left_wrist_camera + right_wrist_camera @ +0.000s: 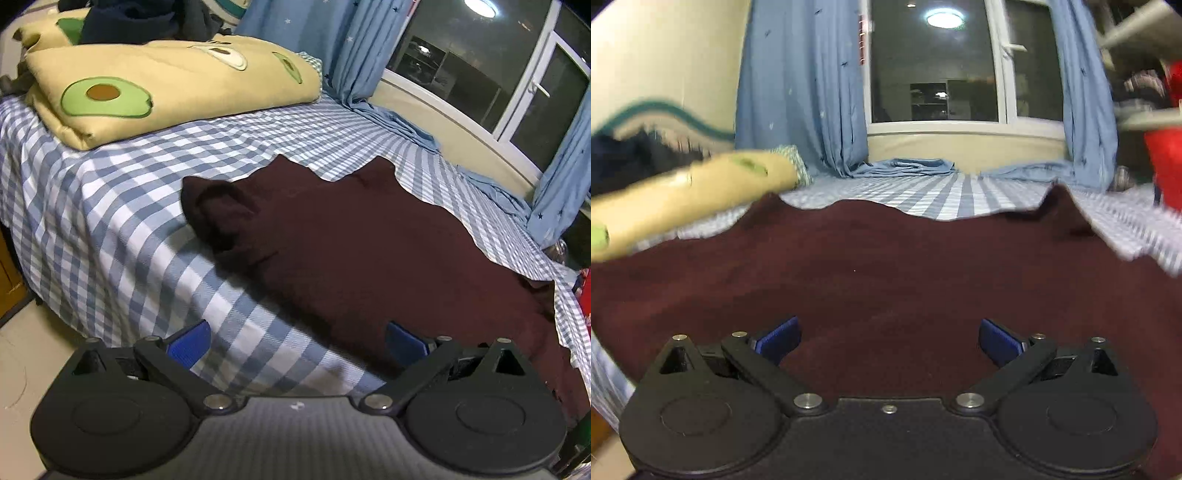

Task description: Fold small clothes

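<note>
Both tools, left tool [295,343] and right tool [888,341], gaped wide and empty above the maroon garment [369,251] spread near the bed [110,206] edge; pinching a hem edge cleanly seemed best.

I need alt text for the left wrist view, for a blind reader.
A dark maroon garment lies spread on a blue checked bedsheet, with the open left gripper above its near edge. A folded avocado-print quilt lies behind.
</note>
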A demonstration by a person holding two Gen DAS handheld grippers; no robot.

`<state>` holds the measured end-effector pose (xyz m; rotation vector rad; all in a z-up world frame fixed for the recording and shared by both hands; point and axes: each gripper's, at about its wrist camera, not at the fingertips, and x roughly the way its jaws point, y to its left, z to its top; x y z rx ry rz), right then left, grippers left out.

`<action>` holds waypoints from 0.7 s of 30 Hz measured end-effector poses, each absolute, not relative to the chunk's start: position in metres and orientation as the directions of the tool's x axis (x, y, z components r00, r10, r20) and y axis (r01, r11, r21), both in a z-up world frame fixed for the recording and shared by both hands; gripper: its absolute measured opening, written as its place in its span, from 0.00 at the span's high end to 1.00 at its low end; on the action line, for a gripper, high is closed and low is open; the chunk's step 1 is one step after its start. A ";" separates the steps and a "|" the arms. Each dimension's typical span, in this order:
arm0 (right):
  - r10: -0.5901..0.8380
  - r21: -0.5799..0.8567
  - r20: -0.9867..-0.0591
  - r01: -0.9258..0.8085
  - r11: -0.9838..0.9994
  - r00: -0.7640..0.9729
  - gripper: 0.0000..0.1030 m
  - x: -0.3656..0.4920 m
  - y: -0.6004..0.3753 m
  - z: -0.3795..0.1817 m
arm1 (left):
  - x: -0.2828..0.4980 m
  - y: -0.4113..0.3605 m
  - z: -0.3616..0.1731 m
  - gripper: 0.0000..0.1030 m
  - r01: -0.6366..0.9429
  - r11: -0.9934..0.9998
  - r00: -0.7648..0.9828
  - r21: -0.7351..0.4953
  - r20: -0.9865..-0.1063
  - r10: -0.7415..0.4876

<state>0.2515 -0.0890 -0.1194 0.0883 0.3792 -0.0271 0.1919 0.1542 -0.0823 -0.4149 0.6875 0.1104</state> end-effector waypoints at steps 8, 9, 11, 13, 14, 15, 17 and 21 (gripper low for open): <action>-0.012 0.083 -0.379 0.047 0.995 0.925 0.00 0.250 -0.088 -0.119 | 0.201 0.149 -0.085 0.01 -0.221 0.920 0.760 -0.323 -0.648 -0.045; -0.012 0.083 -0.381 0.047 0.995 0.925 0.00 0.251 -0.089 -0.119 | 0.202 0.148 -0.086 0.01 -0.220 0.922 0.757 -0.320 -0.652 -0.046; -0.011 0.083 -0.389 0.047 0.995 0.921 0.00 0.252 -0.089 -0.117 | 0.202 0.148 -0.088 0.01 -0.220 0.924 0.752 -0.312 -0.658 -0.043; -0.010 0.083 -0.397 0.047 0.995 0.918 0.00 0.255 -0.090 -0.116 | 0.203 0.148 -0.090 0.01 -0.224 0.924 0.746 -0.309 -0.665 -0.041; -0.010 0.082 -0.400 0.047 0.995 0.916 0.00 0.255 -0.090 -0.116 | 0.203 0.149 -0.091 0.01 -0.225 0.924 0.743 -0.310 -0.668 -0.043; -0.010 0.083 -0.403 0.048 0.995 0.915 0.00 0.255 -0.090 -0.116 | 0.203 0.149 -0.092 0.01 -0.227 0.923 0.741 -0.311 -0.670 -0.044; -0.010 0.082 -0.408 0.048 0.995 0.913 0.00 0.255 -0.090 -0.116 | 0.203 0.150 -0.093 0.01 -0.231 0.921 0.738 -0.312 -0.674 -0.043; -0.010 0.082 -0.415 0.049 0.995 0.910 0.00 0.258 -0.091 -0.114 | 0.203 0.151 -0.092 0.01 -0.232 0.923 0.737 -0.308 -0.675 -0.040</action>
